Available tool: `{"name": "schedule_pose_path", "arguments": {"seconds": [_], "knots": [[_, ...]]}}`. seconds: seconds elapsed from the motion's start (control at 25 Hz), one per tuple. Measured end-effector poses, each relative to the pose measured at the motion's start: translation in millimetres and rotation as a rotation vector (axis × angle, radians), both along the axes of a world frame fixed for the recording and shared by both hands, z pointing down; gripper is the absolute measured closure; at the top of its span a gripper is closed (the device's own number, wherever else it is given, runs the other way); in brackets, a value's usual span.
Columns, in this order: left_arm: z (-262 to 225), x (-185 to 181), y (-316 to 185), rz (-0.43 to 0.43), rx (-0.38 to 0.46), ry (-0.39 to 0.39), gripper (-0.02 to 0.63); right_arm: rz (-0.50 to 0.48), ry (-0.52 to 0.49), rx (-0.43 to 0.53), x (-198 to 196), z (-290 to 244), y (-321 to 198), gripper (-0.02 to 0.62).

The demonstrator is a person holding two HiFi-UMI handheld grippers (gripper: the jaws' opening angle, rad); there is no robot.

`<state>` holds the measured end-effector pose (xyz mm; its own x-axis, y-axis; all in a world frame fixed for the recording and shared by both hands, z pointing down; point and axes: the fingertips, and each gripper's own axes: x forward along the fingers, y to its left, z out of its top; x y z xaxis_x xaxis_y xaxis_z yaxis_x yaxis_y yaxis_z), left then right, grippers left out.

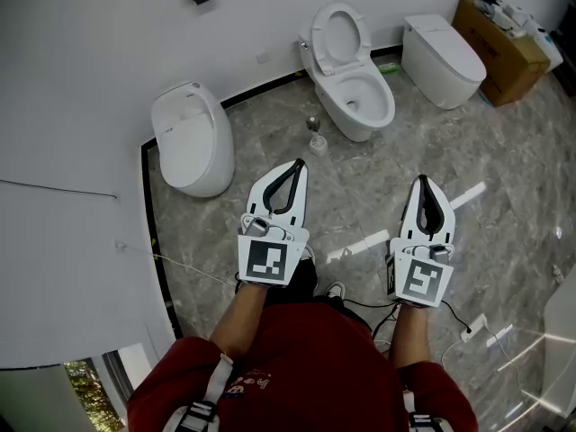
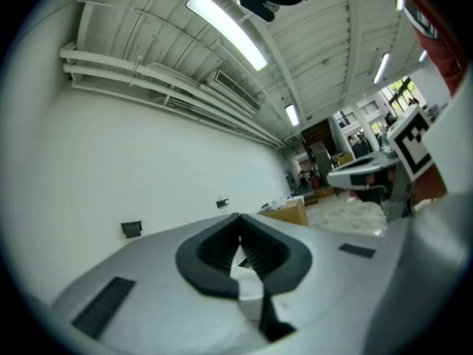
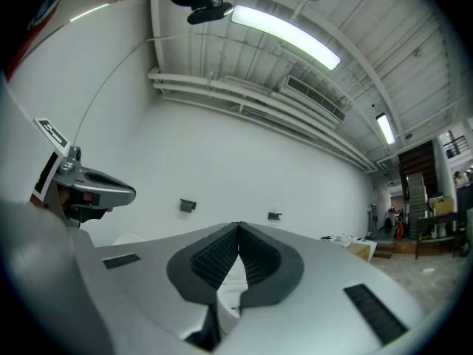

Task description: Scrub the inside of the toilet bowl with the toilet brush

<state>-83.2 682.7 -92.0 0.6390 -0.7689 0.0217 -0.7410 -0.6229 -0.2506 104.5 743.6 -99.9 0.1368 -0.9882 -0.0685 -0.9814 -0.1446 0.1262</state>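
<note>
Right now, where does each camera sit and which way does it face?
Head view: on the person's head, facing steeply down at marble floor and open toilet; forearms, left gripper, right gripper show.
Left gripper view: on left gripper, level along its shut jaws toward white wall; right gripper at right.
Right gripper view: on right gripper, likewise; left gripper at left.
Shared: both gripper views see that wall.

The white ceramic toilet bowl (image 1: 355, 93) stands at the far edge of the grey marbled floor (image 1: 360, 196), lid raised and bowl open. The small toilet brush (image 1: 316, 139) stands upright in its pale holder, just beside the bowl's left side.
</note>
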Motion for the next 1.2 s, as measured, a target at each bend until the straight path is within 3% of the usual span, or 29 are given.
{"name": "schedule_pose_path", "arguments": {"seconds": [0.2,0.52,0.8,0.92,1.2], "knots": [[12.1,7.2,-41.5,0.011,-0.022,0.021,0.606,-0.009,0.036,-0.027,1.0,10.0,-42.2,0.595],[13.5,13.7,-169.2,0.011,-0.01,0.071,0.606,0.007,0.076,-0.064,3.6,3.9,-166.9,0.595],[12.9,-14.1,-283.3,-0.012,-0.038,0.1,0.606,-0.035,0.094,-0.092,-24.4,4.6,-290.2,0.595],[22.9,-22.5,-318.4,-0.025,-0.053,0.107,0.606,-0.091,0.151,-0.122,-38.0,14.5,-328.0,0.595],[53.5,-17.9,-390.1,-0.07,-0.103,0.098,0.606,-0.143,0.075,-0.132,-36.3,43.9,-413.8,0.595]]}}
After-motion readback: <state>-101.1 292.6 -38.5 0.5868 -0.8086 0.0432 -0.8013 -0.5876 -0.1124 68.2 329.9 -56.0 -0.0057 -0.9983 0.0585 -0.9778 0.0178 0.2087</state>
